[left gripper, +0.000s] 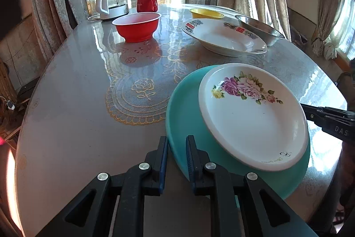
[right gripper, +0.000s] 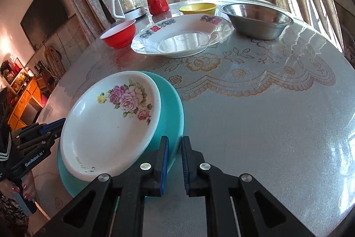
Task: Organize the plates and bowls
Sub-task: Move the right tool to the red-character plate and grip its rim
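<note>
Left gripper (left gripper: 176, 161) jaws spread, straddling the teal plate (left gripper: 188, 117) rim. Right gripper (right gripper: 175, 161) likewise spread at the opposite rim. White plate (right gripper: 106, 123) sits off-centre in the teal one, just ahead; probably being squared up for stacking.

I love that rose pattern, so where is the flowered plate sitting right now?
The flowered plate rests off-centre on the teal plate at the table's near edge, between both tongs.
</note>
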A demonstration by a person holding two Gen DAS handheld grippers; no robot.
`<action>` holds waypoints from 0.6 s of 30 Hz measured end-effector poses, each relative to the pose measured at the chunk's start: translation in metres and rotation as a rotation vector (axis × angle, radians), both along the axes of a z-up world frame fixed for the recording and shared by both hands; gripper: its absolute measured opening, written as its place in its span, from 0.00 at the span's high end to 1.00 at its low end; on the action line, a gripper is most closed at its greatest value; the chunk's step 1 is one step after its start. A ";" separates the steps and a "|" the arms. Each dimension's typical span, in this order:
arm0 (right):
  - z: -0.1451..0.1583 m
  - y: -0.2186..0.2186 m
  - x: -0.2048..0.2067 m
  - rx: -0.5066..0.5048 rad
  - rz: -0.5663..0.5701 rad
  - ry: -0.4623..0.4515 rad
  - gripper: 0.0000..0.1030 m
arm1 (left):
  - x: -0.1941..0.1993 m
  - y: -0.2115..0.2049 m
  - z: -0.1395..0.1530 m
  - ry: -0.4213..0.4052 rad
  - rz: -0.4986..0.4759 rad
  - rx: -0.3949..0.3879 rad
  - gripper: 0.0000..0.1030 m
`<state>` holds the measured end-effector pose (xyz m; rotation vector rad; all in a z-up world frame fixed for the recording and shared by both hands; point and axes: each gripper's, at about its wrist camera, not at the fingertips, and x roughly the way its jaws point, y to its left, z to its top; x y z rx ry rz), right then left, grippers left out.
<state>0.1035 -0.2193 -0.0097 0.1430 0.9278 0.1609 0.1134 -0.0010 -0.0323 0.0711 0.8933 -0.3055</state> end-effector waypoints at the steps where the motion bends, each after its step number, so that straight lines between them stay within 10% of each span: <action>1: 0.000 -0.004 0.000 -0.001 -0.019 -0.003 0.90 | 0.001 -0.005 0.000 0.002 -0.005 -0.008 0.85; 18: -0.015 -0.078 0.001 0.094 -0.219 -0.024 0.85 | 0.024 -0.074 0.003 0.055 -0.075 -0.027 0.74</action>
